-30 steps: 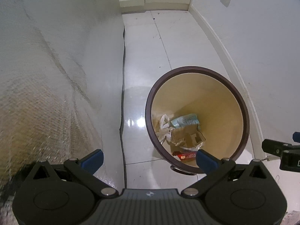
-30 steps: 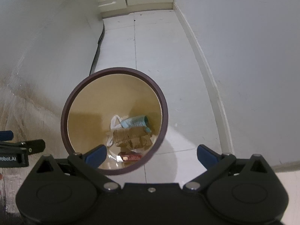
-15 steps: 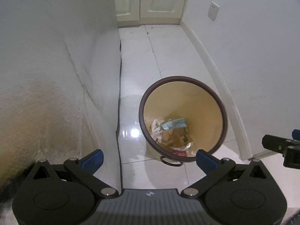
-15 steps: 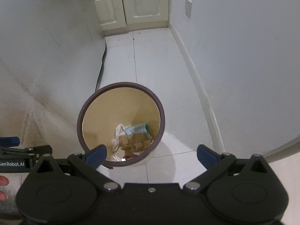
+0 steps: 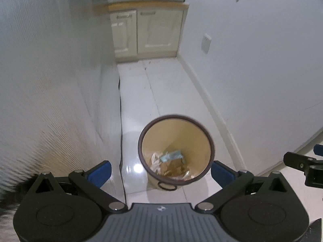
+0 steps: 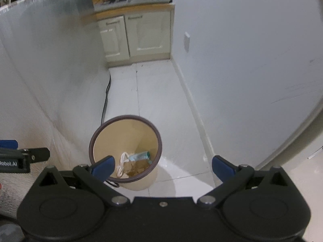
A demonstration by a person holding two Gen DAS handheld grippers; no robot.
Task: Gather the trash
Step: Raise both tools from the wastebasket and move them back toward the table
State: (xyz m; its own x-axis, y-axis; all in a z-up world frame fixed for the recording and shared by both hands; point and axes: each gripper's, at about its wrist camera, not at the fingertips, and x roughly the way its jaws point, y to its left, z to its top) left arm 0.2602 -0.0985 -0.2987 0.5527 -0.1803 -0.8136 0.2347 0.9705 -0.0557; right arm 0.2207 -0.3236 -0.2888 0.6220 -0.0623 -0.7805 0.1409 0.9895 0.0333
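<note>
A tan waste bin (image 5: 187,133) with a dark brown rim stands on the white tiled floor; it also shows in the right wrist view (image 6: 113,139). Inside lie crumpled white paper (image 5: 155,161), a light blue wrapper (image 5: 171,155) and brown cardboard pieces (image 5: 175,166). My left gripper (image 5: 159,173) is open and empty, high above the bin. My right gripper (image 6: 161,166) is open and empty, above and to the right of the bin. Each gripper's tip shows at the edge of the other's view.
A tall silvery-white appliance side (image 5: 50,90) fills the left. A white wall with baseboard (image 5: 252,80) runs along the right. Cream cabinet doors (image 5: 145,34) under a cluttered counter close off the far end. A black cable (image 6: 106,100) runs down beside the appliance.
Both grippers have risen and pulled back from the bin, so it looks smaller and the cabinets and counter at the far end came into view. Both stay open and empty.
</note>
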